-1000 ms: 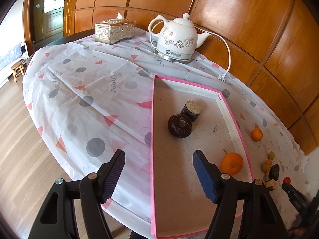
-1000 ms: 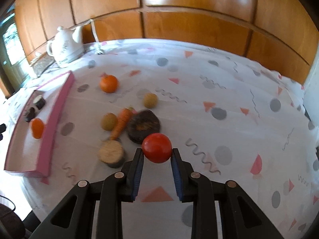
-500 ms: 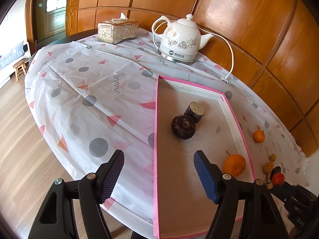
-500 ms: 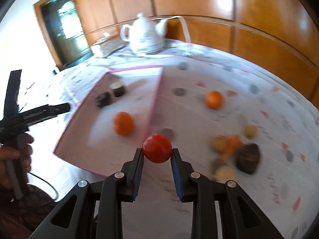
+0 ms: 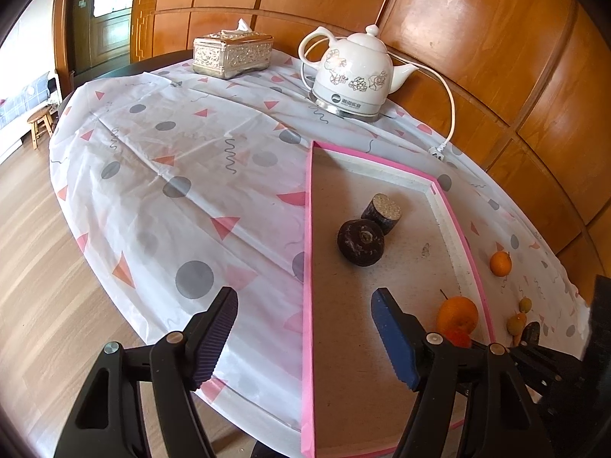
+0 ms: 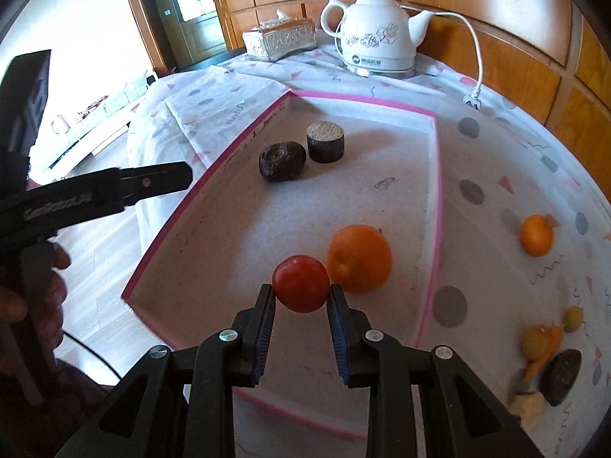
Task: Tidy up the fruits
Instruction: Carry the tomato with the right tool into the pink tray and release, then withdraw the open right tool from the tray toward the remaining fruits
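Holding our left gripper (image 5: 305, 328) spread and empty at lower left, we have two dark fruits (image 6: 282, 161) and an orange (image 6: 359, 258) in the tray (image 6: 435, 206); our right gripper (image 6: 301, 305) grips a tomato (image 6: 301, 283) above it, while several fruits (image 6: 536, 235) wait at right.

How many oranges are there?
2. One orange lies inside the pink-edged tray, just behind the red tomato in the right gripper. A smaller orange sits on the tablecloth outside the tray. None looks hidden.
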### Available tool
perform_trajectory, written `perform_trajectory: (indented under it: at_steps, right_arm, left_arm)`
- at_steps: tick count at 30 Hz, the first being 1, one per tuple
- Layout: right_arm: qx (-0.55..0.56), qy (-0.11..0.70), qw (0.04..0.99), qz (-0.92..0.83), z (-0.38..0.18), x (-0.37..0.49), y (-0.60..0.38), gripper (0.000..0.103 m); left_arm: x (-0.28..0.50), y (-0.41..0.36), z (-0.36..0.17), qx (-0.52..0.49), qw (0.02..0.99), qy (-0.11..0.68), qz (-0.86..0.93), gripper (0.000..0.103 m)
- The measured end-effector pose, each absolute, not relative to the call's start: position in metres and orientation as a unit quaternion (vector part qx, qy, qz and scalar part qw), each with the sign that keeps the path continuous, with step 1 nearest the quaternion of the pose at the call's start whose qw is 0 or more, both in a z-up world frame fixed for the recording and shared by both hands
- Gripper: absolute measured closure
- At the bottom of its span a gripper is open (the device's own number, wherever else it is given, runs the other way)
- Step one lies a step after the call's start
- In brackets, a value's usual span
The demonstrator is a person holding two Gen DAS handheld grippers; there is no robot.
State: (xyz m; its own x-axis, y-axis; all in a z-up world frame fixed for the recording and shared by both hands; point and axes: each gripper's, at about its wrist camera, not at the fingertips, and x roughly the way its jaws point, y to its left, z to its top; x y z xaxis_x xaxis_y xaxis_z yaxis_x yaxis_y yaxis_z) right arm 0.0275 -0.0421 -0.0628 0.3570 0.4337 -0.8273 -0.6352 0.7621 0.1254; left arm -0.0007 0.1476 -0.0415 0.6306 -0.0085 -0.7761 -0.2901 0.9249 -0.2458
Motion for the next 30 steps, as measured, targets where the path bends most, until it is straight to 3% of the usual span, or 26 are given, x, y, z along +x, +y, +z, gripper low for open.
perform_trajectory:
  at_steps: [5,8,30]
  right_arm:
    - [-0.12,0.461,0.817,0.325,-0.066,0.031,-0.033,0.074]
    - [-0.116,0.461,0.818,0.323,-0.063,0.029,-0.033,0.067]
    - [-0.017,0.427,0.88,0.206,-0.038,0.012,-0.129,0.064]
  left_arm:
    - [-0.001,0.149,-0.043,-0.179,0.884,0.424,0.082,0.03]
    - [-0.001,0.149,-0.043,-0.18,0.884,0.424,0.083,0.03]
    - [-0.003,0.143,-0.035,-0.175,0.89,0.415,0.079,0.03]
